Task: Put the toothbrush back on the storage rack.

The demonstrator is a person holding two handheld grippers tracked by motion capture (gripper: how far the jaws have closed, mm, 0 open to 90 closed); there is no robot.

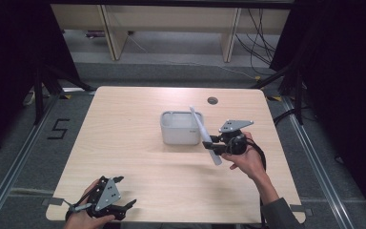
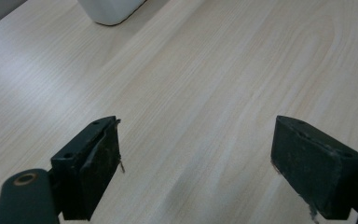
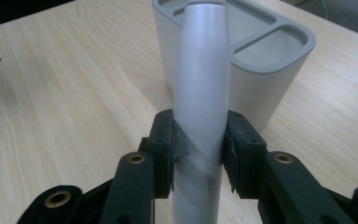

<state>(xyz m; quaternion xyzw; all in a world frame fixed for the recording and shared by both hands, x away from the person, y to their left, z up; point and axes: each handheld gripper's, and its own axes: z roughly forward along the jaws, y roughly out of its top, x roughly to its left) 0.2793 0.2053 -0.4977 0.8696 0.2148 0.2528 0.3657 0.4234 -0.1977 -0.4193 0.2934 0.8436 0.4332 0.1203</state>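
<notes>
Left gripper: spread, at table near edge.
Right gripper: pinched rod beside holder.
Rod top: cropped in right gripper view.

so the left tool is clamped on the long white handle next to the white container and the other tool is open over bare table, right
Not quite: the sides are swapped. The right tool is clamped on the long white handle next to the white container, as the right gripper view shows. The left tool is the one open over bare table, seen in the left gripper view.
</notes>
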